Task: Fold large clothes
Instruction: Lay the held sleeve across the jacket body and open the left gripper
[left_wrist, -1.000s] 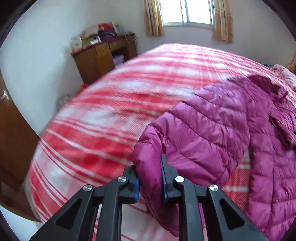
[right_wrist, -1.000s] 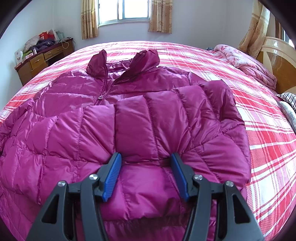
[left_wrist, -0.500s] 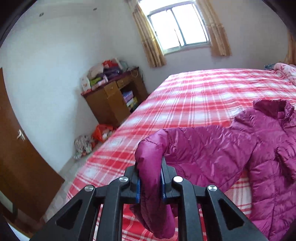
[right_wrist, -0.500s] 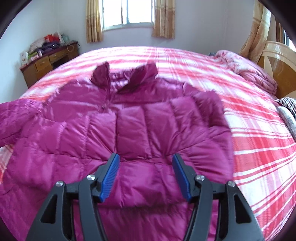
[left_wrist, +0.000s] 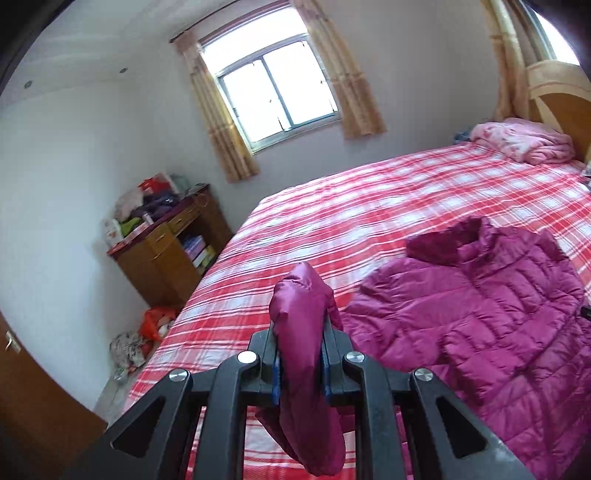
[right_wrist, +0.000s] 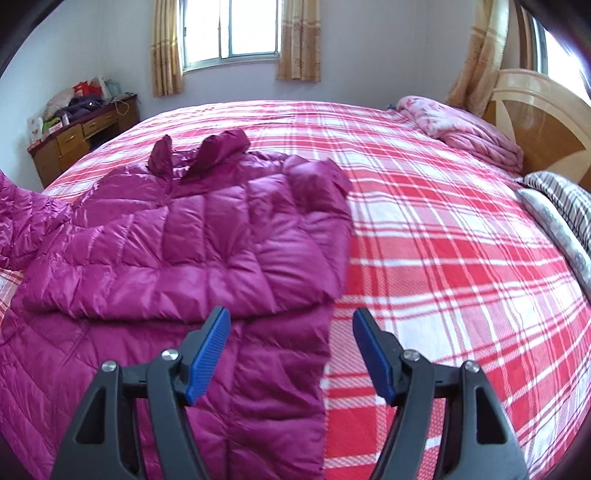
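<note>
A magenta quilted puffer jacket (right_wrist: 177, 251) lies front-up on the red and white plaid bed (right_wrist: 443, 258), its right sleeve folded across the chest. It also shows in the left wrist view (left_wrist: 480, 317). My left gripper (left_wrist: 300, 354) is shut on the jacket's left sleeve (left_wrist: 303, 332) and holds it lifted above the bed; the cuff hangs below the jaws. That raised sleeve (right_wrist: 22, 221) shows at the left edge of the right wrist view. My right gripper (right_wrist: 291, 350) is open and empty, above the jacket's right hem edge.
A wooden desk (left_wrist: 166, 254) piled with clutter stands by the left wall under the window (left_wrist: 277, 99). A pink blanket (right_wrist: 461, 129) and a striped pillow (right_wrist: 565, 206) lie by the headboard (right_wrist: 546, 122). Bags sit on the floor (left_wrist: 140, 332).
My left gripper has lifted the sleeve up and swung it toward the jacket body. My right gripper has pulled back and to the right, off the folded sleeve, still open.
</note>
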